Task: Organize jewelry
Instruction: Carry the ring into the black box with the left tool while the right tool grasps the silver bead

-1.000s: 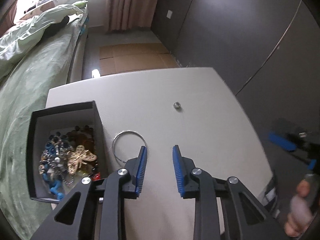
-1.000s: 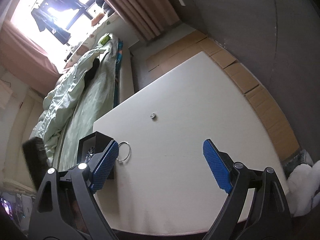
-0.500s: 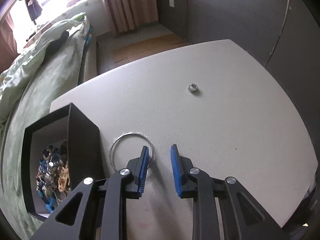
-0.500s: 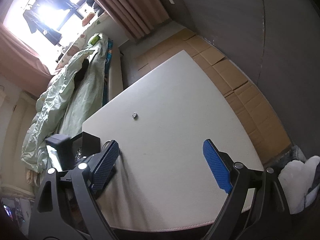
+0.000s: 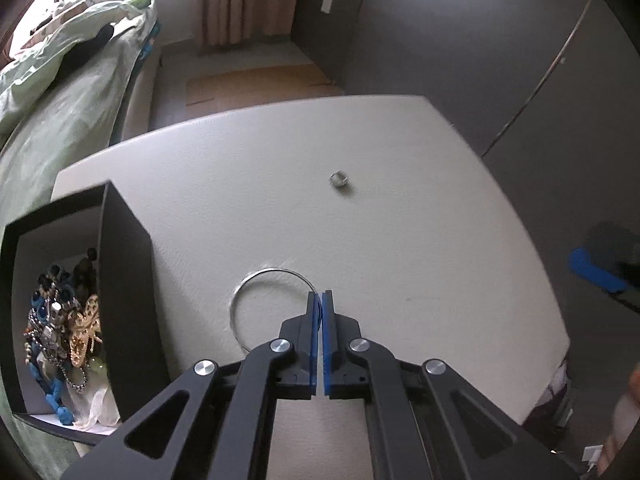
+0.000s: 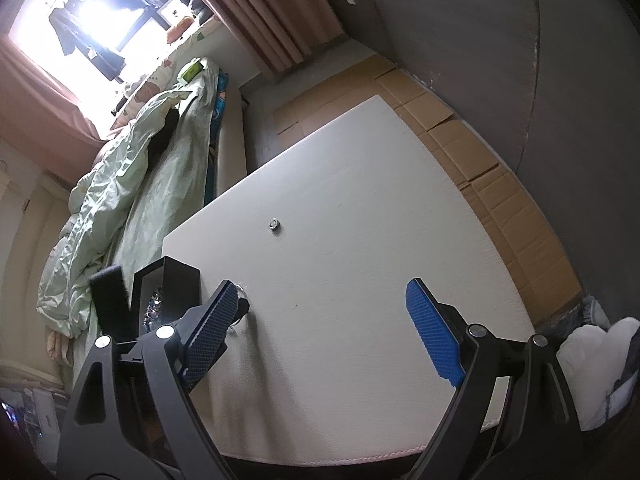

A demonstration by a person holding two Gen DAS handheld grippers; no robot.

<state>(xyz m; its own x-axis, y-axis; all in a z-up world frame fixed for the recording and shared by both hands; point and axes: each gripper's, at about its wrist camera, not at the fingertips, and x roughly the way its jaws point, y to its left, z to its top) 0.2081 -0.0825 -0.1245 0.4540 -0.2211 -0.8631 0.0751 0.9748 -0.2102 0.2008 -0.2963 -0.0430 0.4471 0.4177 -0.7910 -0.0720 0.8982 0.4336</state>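
A thin silver bangle (image 5: pixel 240 296) lies on the white table (image 5: pixel 400 240) just right of the black box (image 5: pixel 124 272), which holds several beaded and gold pieces (image 5: pixel 68 332). My left gripper (image 5: pixel 320 295) has its jaws closing fully on the bangle's right rim, and the blue pads press on the wire. A small silver ring (image 5: pixel 339 179) sits alone farther back, also the ring (image 6: pixel 274 224) in the right wrist view. My right gripper (image 6: pixel 322 288) hovers open above the table's near part with nothing between its fingers. The box (image 6: pixel 180 280) shows beside its left finger.
A bed with a green duvet (image 5: pixel 60 92) runs along the table's left side. Cardboard sheets (image 6: pixel 460 128) cover the floor behind and to the right. A dark wall (image 5: pixel 480 40) stands at the right. A hand (image 5: pixel 624 412) shows at the lower right edge.
The left jaws went from partly apart beside the bangle to shut on its right rim, and the gripper sank a little. The right gripper stayed open in place.
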